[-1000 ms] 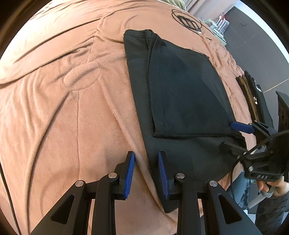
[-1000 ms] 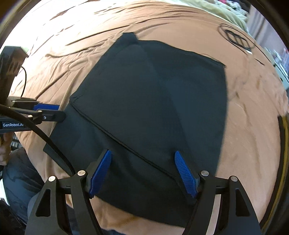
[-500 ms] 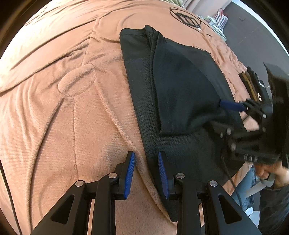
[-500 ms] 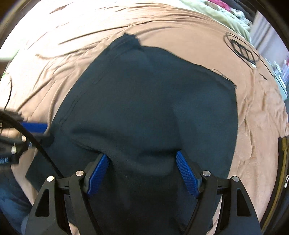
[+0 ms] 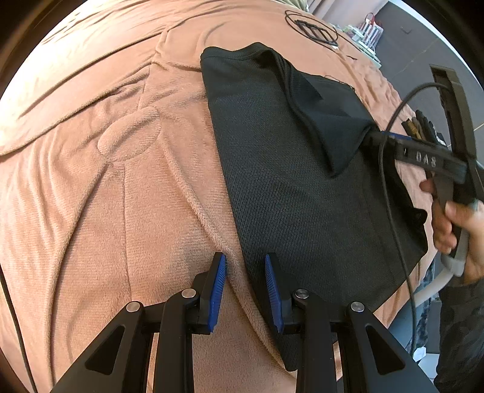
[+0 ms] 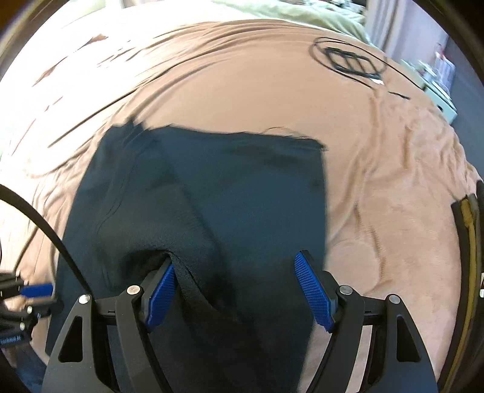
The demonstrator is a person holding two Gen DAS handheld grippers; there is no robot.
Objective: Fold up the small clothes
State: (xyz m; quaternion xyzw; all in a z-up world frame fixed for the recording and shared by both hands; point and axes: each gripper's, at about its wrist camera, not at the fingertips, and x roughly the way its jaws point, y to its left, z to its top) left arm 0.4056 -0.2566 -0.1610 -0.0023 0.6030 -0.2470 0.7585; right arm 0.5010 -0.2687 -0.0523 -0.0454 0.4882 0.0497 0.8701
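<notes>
A black garment lies on the brown blanket, one flap folded over its middle. My left gripper points down at the garment's near left edge. Its jaws stand a little apart, and the edge and a blanket ridge lie flat between them. My right gripper is wide open over the garment. The flap's hem hangs hooked over its left pad, nothing pinched. In the left wrist view, that gripper's blue finger sits under the raised, bunched flap corner.
A coiled black wire lies at the far end of the blanket. Dark straps sit at the right edge. A person's hand holds the right gripper's handle. Pale green bedding lies beyond the blanket.
The right gripper has swept in across the garment, lifting the flat flap's near corner and bunching it. The left gripper has stayed in place.
</notes>
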